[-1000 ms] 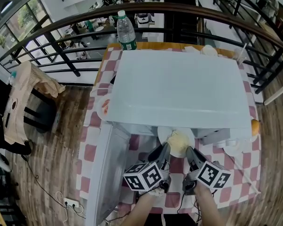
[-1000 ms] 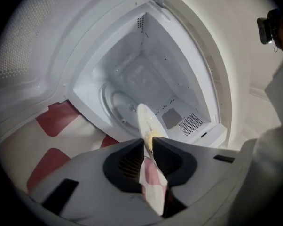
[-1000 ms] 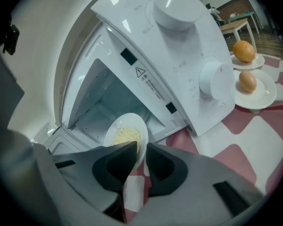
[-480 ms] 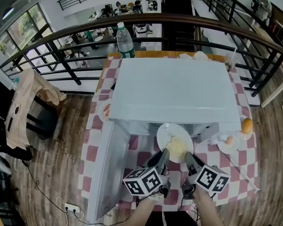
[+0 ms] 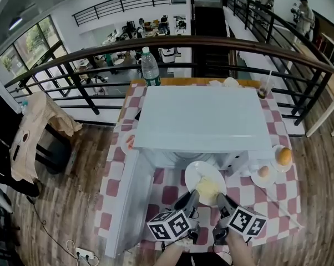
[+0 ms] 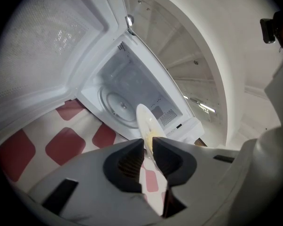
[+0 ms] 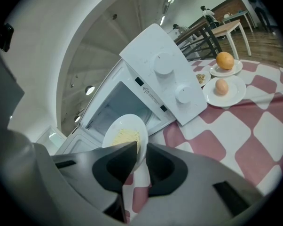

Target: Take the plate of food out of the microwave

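Observation:
The white plate (image 5: 193,170) with yellow food (image 5: 208,188) hangs just outside the open front of the white microwave (image 5: 203,121), over the checked tablecloth. My left gripper (image 5: 192,198) is shut on the plate's near-left rim and my right gripper (image 5: 222,199) on its near-right rim. In the left gripper view the plate (image 6: 145,119) stands edge-on between the jaws of the left gripper (image 6: 148,148), with the empty cavity and its turntable (image 6: 118,106) behind. In the right gripper view the plate (image 7: 124,132) is pinched by the right gripper (image 7: 142,150).
The microwave door (image 5: 125,204) stands open to the left. An orange (image 5: 284,156) and an egg (image 5: 263,171) sit on saucers at the right. A water bottle (image 5: 150,68) and a cup with a straw (image 5: 262,91) stand behind. A railing runs past the table.
The plate has come out of the microwave toward me, held by both grippers, and now shows whole in front of the opening. My view has pulled back from the table.

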